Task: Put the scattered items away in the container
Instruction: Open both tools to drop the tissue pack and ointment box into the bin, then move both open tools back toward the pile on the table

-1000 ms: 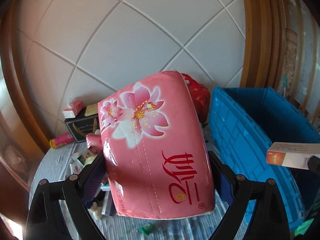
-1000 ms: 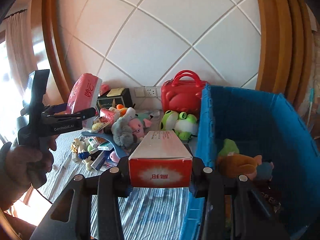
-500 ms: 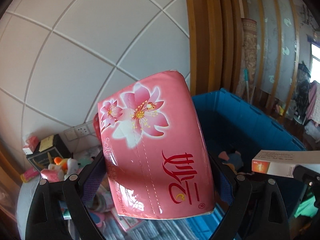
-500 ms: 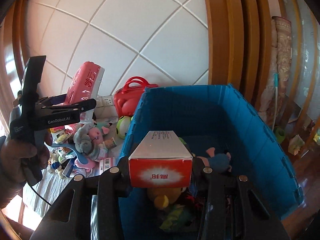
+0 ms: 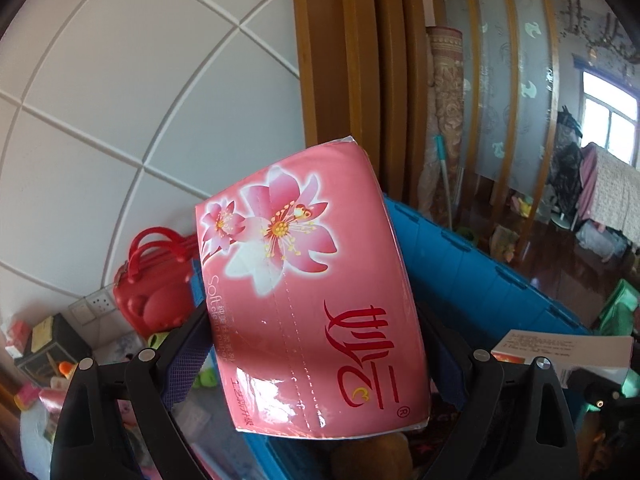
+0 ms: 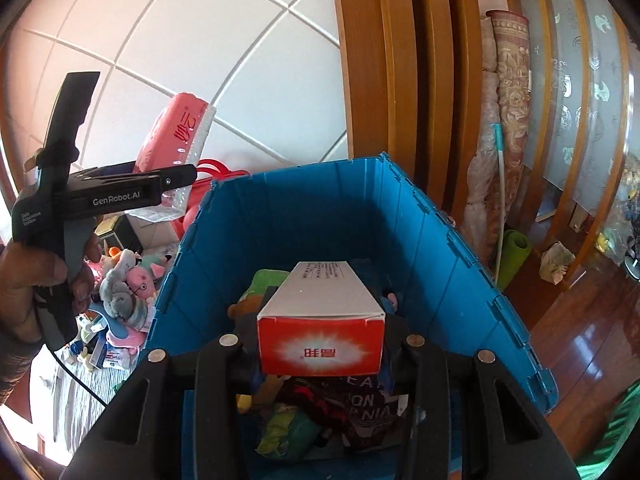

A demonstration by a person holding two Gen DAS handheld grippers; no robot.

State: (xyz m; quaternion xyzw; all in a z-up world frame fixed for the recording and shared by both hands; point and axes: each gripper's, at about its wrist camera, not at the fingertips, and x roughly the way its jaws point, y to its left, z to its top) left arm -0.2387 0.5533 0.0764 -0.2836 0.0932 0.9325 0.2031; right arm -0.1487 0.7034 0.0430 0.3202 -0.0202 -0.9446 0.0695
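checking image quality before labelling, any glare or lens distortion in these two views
Left wrist view: white glare patches on the pink tissue pack, a blown-out window, fisheye-curved wall tile lines. Right wrist view: door frame bowed by the lens, sun sheen on the wooden floor, the red and white box sharp.

Crate (image 6: 460, 248) mouth open — seemingly half-filled

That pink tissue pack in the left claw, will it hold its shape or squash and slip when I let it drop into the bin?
The tissue pack is probably soft: its plastic wrap looks glossy, so it may slide. It fills the wide-spread left claw yet bulges at the edges, so likely light and squashy. It should land harmlessly in the blue bin.
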